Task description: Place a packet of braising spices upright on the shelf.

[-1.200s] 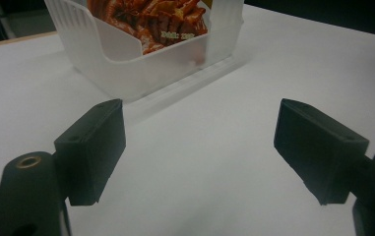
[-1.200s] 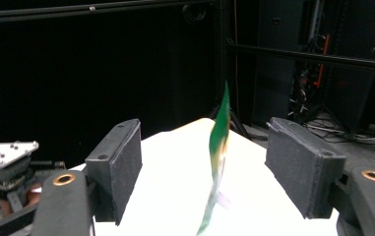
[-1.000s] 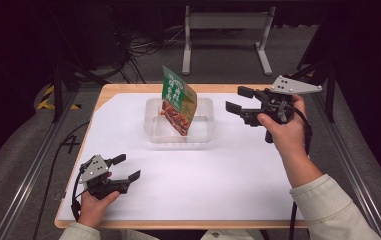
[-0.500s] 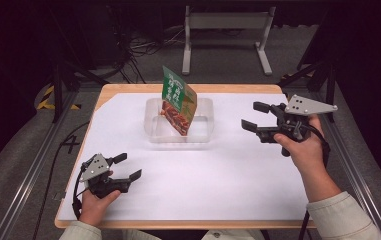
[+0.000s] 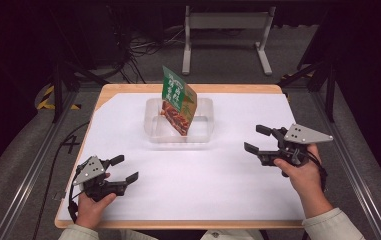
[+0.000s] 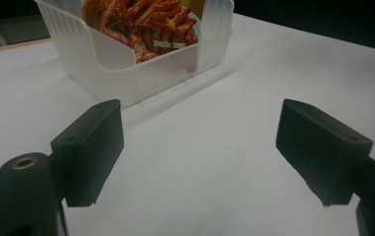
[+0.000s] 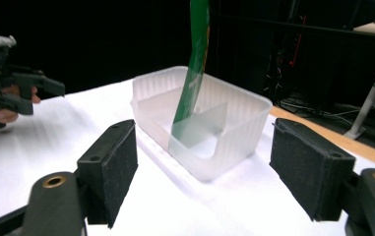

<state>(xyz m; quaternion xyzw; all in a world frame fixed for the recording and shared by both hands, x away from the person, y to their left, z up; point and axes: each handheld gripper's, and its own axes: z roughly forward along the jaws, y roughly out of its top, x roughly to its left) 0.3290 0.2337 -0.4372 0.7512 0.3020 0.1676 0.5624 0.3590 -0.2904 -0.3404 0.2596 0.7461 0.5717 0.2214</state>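
A green and orange food pouch (image 5: 178,99) stands tilted inside a clear plastic bin (image 5: 204,131) at the middle back of the white table cover. In the left gripper view the pouch's printed picture (image 6: 143,22) shows through the bin wall (image 6: 105,61). Seen edge-on in the right gripper view, the pouch (image 7: 194,64) rises out of the bin (image 7: 234,123). My left gripper (image 5: 124,169) rests open near the front left corner. My right gripper (image 5: 256,138) is open at the right, apart from the bin, with nothing between its jaws. The left gripper (image 7: 37,91) appears far off in the right gripper view.
The white sheet (image 5: 198,175) covers most of the wooden table (image 5: 123,90). A metal stand (image 5: 225,22) and cables lie on the floor behind the table. Dark frame rails run along both sides.
My right gripper has drawn back from beside the bin toward the front right and come lower. The left gripper and the pouch have not moved.
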